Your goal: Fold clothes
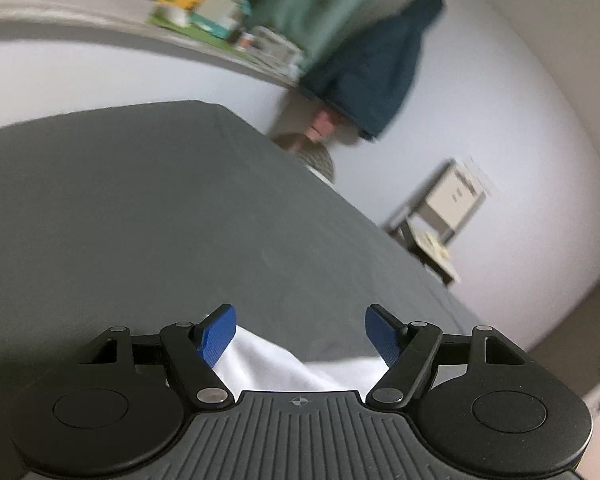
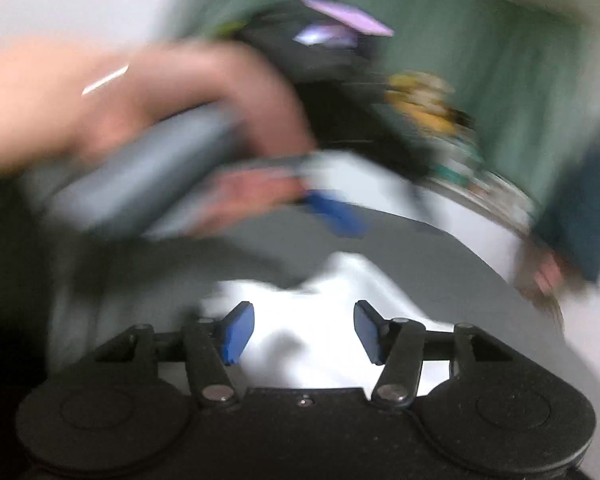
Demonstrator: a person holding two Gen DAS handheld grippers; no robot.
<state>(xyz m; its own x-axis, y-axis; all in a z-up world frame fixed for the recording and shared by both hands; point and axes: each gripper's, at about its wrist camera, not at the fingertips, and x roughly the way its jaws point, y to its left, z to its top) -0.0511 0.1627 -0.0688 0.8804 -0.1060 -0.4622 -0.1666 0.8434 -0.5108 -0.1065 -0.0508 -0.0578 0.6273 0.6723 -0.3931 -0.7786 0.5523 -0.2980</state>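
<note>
A white garment (image 2: 332,320) lies rumpled on a grey bed (image 1: 140,208) at six o'clock in both wrist views — the fold looks barely begun. The left gripper (image 1: 300,332) stands wide and the right gripper (image 2: 304,330) half open, neither pinching cloth. Next comes catching an edge. The garment's long axis cannot be told — blur hides it.

The bed sheet (image 1: 140,208) is plain dark grey; the garment (image 2: 320,320) on it is plain white. Both grippers carry blue pads (image 1: 219,334) on black linkages. The far curtain (image 1: 300,12) is muted green.
</note>
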